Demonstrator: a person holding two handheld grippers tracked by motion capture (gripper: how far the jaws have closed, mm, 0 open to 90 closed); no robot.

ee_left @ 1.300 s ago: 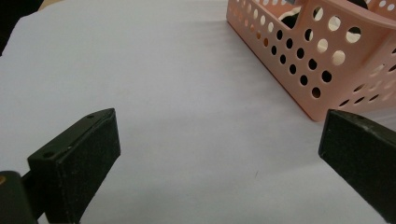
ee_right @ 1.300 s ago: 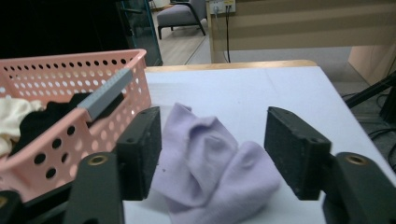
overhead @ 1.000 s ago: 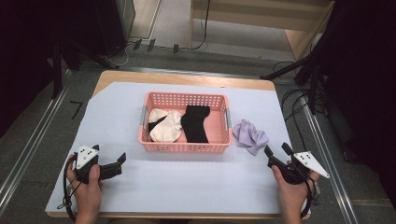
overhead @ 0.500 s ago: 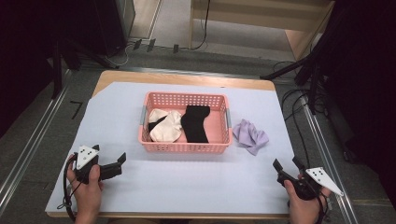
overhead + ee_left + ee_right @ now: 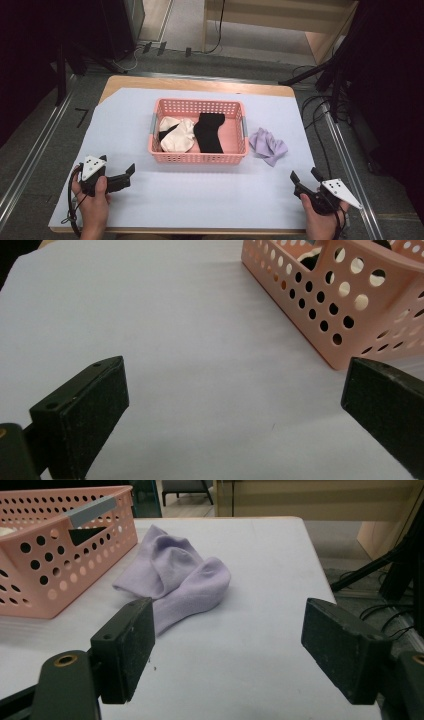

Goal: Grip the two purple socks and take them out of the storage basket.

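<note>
Fingers (image 5: 125, 650) on the right gripper (image 5: 306, 179) are spread wide with nothing between them, low over the worktop (image 5: 210, 200). Just ahead of them, slightly toward the left finger, lies the lilac sock (image 5: 175, 582), crumpled into a loose heap on the white sheet. My read: the gap is pre-set wider than the sock's bunched end so it can be straddled and pinched without reopening.

Left gripper (image 5: 127, 172) fingers (image 5: 82, 410) are also apart and empty, resting near the worktop on the person's left hand (image 5: 92, 200). Ahead and to their right is the near corner of the pink basket (image 5: 350, 315), not touching. Looks like a parked, ready pose that leaves the basket unobstructed.

Further out from the right fingers: the sock sits just beside the basket's right end wall, under its grey handle (image 5: 92, 507), close but I can't tell if it touches. Inside the basket (image 5: 197, 157) a cream sock (image 5: 177, 135) and a black sock (image 5: 209, 131) lie side by side. Judging by that, the lilac one is the last piece outside and belongs in there too. Soft, floppy item: grab the thick bunched part, expect the tail to drag over the rim.
</note>
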